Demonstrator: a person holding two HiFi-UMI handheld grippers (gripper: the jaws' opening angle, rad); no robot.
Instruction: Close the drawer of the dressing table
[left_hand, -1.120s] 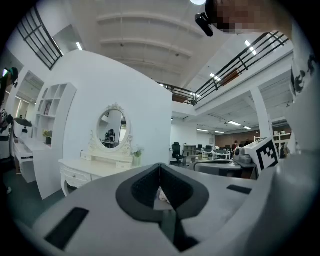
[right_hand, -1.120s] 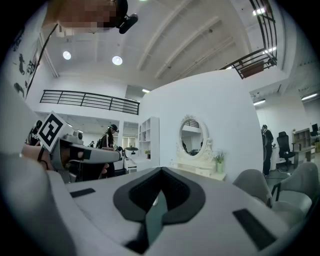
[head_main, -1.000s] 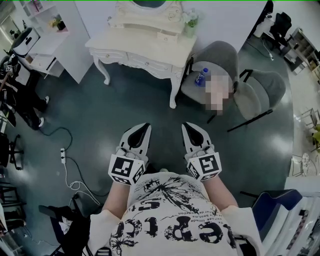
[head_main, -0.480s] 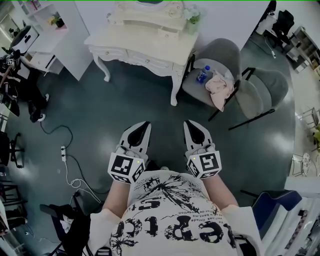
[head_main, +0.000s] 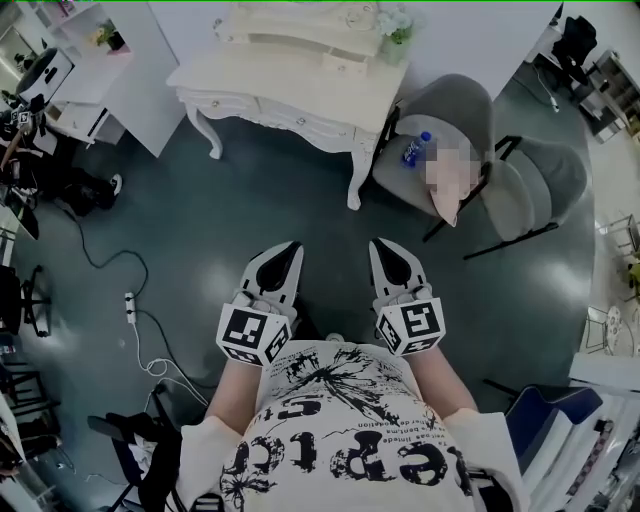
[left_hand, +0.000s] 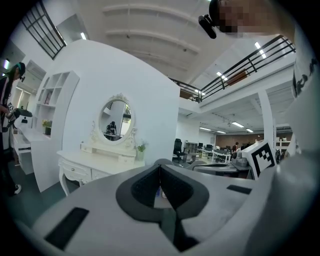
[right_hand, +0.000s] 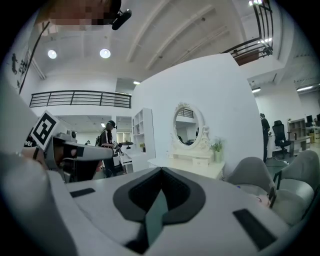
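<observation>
The cream dressing table (head_main: 290, 85) stands at the top of the head view, far ahead of both grippers. A small drawer (head_main: 343, 63) in its upper shelf unit seems to stick out a little. My left gripper (head_main: 289, 249) and right gripper (head_main: 384, 247) are held side by side over the dark floor, close to my body, pointing at the table. Both are shut, with nothing between the jaws. In the left gripper view the table (left_hand: 92, 162) with its oval mirror (left_hand: 114, 119) lies beyond the left gripper (left_hand: 160, 167). In the right gripper view the table (right_hand: 192, 162) lies beyond the right gripper (right_hand: 161, 171).
Two grey chairs (head_main: 445, 110) (head_main: 535, 190) stand right of the table; the nearer one holds a blue bottle (head_main: 414, 148) and a cloth. A white shelf unit (head_main: 110, 70) stands at the left. A power strip with its cable (head_main: 130, 308) lies on the floor. A person (head_main: 25, 130) stands at the far left.
The head view has shifted a little, so the table and chairs sit slightly further right. The person at the far left has stepped back. Both grippers keep their pose and stay shut.
</observation>
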